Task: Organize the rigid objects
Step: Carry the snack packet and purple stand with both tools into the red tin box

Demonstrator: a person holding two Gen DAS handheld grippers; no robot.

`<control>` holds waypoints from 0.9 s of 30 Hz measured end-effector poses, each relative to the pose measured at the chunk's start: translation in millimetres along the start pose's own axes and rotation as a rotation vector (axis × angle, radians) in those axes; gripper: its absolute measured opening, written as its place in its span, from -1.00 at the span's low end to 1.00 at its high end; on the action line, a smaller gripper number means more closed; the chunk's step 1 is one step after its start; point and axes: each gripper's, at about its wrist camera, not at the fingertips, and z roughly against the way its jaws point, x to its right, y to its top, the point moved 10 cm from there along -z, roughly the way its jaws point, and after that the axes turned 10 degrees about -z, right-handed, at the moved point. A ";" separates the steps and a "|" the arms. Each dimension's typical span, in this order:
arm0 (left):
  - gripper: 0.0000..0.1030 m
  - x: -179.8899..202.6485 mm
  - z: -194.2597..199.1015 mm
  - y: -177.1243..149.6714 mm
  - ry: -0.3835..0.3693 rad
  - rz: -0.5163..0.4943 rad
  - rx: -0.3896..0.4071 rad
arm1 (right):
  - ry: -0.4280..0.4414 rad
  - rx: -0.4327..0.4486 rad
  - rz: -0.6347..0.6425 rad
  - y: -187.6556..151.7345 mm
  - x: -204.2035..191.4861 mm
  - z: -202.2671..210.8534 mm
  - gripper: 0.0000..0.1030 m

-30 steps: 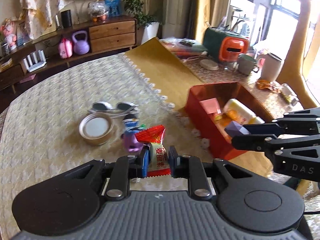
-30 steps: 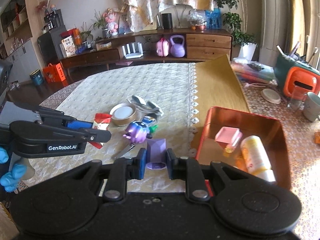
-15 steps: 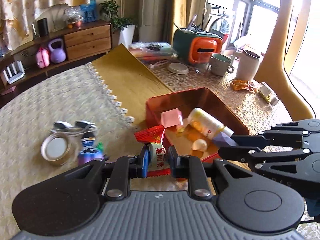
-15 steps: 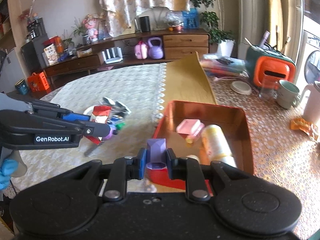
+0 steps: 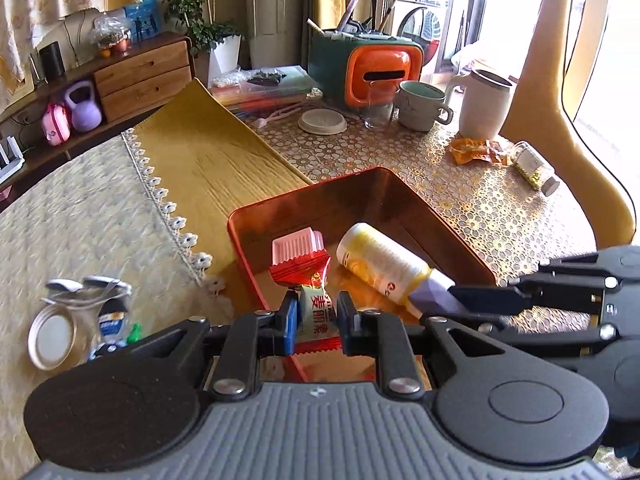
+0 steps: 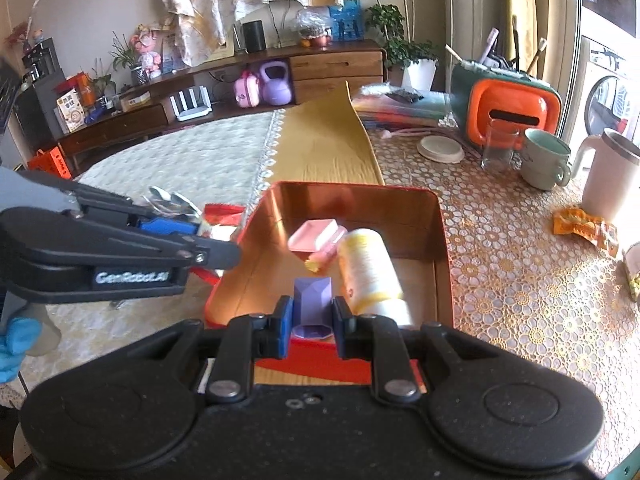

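While both grippers hang over red tin (image 5: 400, 184), each grips one item. Left gripper (image 5: 318, 316), lower centre of left wrist view: pads clamped on red-and-white candy wrapper (image 5: 310, 292), over tin's near left rim. Right gripper (image 6: 308, 316), lower centre of right wrist view: pads clamped on purple faceted block (image 6: 312, 296), above tin's near end. Inside tin: pink square box (image 6: 314, 234), yellow bottle (image 6: 368, 272) lying on side. Round metal lid (image 5: 52, 336) on cloth, lower left of left wrist view.
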 end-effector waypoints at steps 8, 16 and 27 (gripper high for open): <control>-0.61 3.0 -39.5 11.7 -0.010 0.002 -0.046 | 0.010 -0.042 0.028 -2.4 2.2 -22.5 -0.62; -0.61 0.6 -72.2 12.1 -0.028 0.032 -0.099 | 0.002 -0.081 0.024 -3.8 8.7 -43.9 -0.62; -0.60 6.0 -97.0 3.7 -0.046 0.023 -0.138 | -0.005 -0.103 0.005 -4.4 17.3 -58.1 -0.62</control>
